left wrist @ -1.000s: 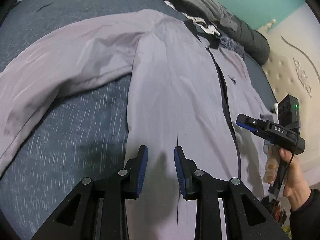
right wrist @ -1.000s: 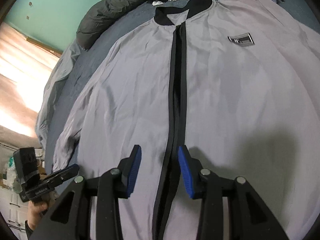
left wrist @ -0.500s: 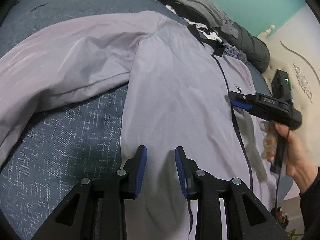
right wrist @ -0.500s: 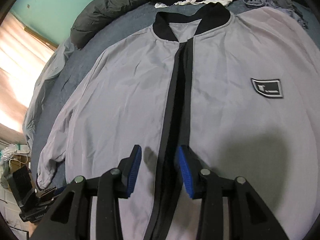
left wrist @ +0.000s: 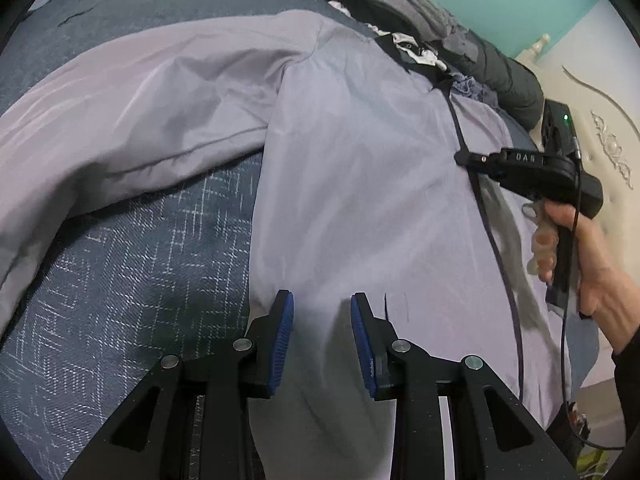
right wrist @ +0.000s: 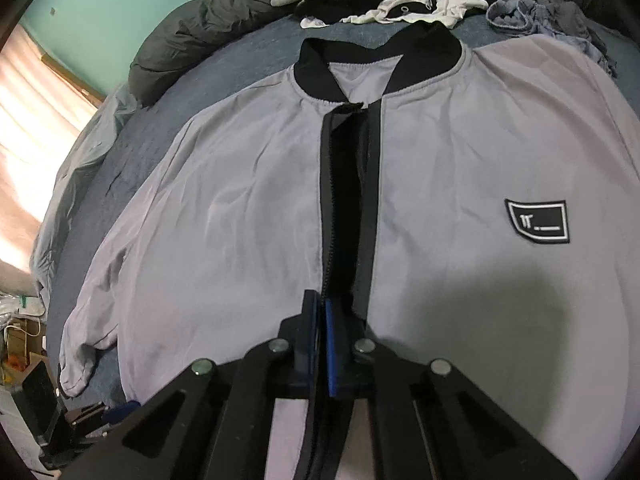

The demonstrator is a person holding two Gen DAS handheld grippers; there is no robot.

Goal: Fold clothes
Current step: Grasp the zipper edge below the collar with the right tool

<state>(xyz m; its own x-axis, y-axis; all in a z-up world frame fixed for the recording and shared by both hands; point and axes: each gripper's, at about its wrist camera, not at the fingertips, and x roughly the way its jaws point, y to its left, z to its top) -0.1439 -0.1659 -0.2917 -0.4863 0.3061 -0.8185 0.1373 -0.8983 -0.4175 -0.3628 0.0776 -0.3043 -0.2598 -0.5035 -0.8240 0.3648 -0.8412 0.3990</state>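
A grey jacket point(right wrist: 248, 224) with a black collar, black zipper band point(right wrist: 348, 208) and a black chest patch point(right wrist: 538, 222) lies front up on the bed. It also shows in the left wrist view point(left wrist: 360, 168), one sleeve point(left wrist: 132, 120) spread to the left. My right gripper point(right wrist: 322, 308) is shut on the left edge of the zipper band at mid chest; it also shows in the left wrist view point(left wrist: 466, 158). My left gripper point(left wrist: 322, 304) is open and empty, just over the jacket's lower left panel near its side edge.
A dark blue patterned bedspread point(left wrist: 120, 280) covers the bed. A pile of dark and white clothes point(right wrist: 400, 4) lies beyond the collar, next to a dark puffy coat point(right wrist: 192, 40). A cream headboard point(left wrist: 608, 136) stands on the right. Clutter sits on the floor point(right wrist: 20, 336).
My right gripper moved forward along the zipper and closed on its left edge. My left gripper stayed open and shifted slightly toward the jacket's lower side.
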